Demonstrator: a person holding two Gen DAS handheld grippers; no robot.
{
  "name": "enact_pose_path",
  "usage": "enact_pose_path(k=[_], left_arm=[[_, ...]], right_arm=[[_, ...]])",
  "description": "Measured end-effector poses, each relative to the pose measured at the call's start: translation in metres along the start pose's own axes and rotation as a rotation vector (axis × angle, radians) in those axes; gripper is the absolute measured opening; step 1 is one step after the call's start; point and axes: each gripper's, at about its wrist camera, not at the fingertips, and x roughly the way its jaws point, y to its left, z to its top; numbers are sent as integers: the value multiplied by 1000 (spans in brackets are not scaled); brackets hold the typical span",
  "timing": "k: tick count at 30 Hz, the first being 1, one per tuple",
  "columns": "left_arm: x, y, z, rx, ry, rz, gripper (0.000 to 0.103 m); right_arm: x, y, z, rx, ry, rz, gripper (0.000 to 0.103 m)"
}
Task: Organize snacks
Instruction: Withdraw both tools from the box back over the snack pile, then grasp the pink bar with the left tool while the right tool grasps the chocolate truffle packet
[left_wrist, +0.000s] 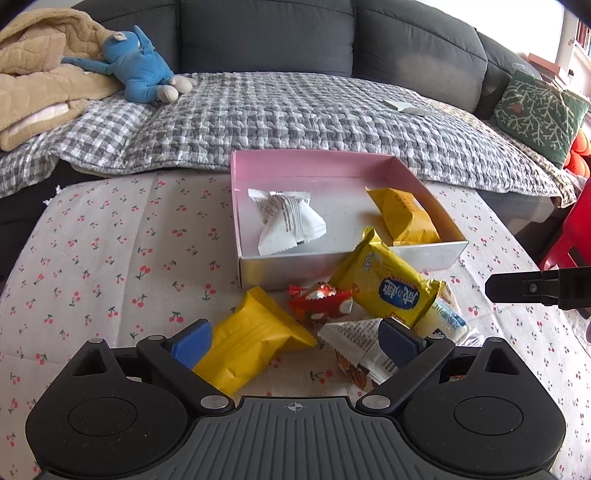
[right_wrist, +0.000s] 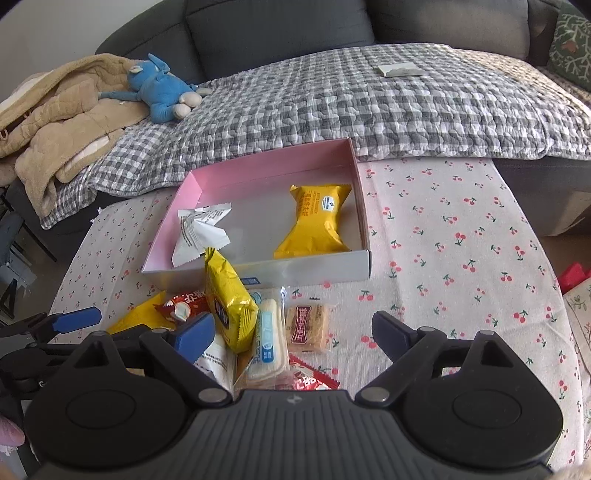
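Observation:
An open box (left_wrist: 258, 273) (right_wrist: 295, 269) with pink inner walls stands on the cherry-print tablecloth. Inside lie a white packet (left_wrist: 288, 221) (right_wrist: 195, 232) and a yellow packet (left_wrist: 406, 219) (right_wrist: 317, 221). In front of the box is a heap of snacks: a plain yellow packet (left_wrist: 251, 347), a red candy (left_wrist: 321, 302) (right_wrist: 184, 302), a yellow biscuit bag (left_wrist: 388, 284) (right_wrist: 229, 310), a white wrapper (left_wrist: 362, 343), a pale blue-labelled packet (right_wrist: 267, 339) and a brown bar (right_wrist: 306, 325). My left gripper (left_wrist: 295, 341) is open over the heap. My right gripper (right_wrist: 293, 334) is open above the packets, its pads touching none.
A sofa with a grey checked quilt (left_wrist: 295, 122) runs behind the table, with a blue plush toy (left_wrist: 140, 70), a tan blanket (left_wrist: 40, 77) and a green cushion (left_wrist: 539, 110). A red object (left_wrist: 569, 236) stands at the right. Bare tablecloth (right_wrist: 461, 258) lies right of the box.

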Motion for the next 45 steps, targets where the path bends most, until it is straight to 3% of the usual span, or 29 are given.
enact_pose_path(k=[12,26,35,40,45], left_arm=[[-13,-1,-31,10,28,-7,98],[-26,4,-70,87,125,48,98],[-23,9,-79,55,176,25,96],[-19,10,-80,32,207,7,93],[-17,10,-81,35,213,9,82]], right_arm=[[-4,-11,-37,59,35,1,95],[-9,5,-76,-83,90,0,94],[-12,26,-83,-237,69,44,76],[-4,26,-86,-241,115,64,58],[-2,25,-88,-240,120,55,54]])
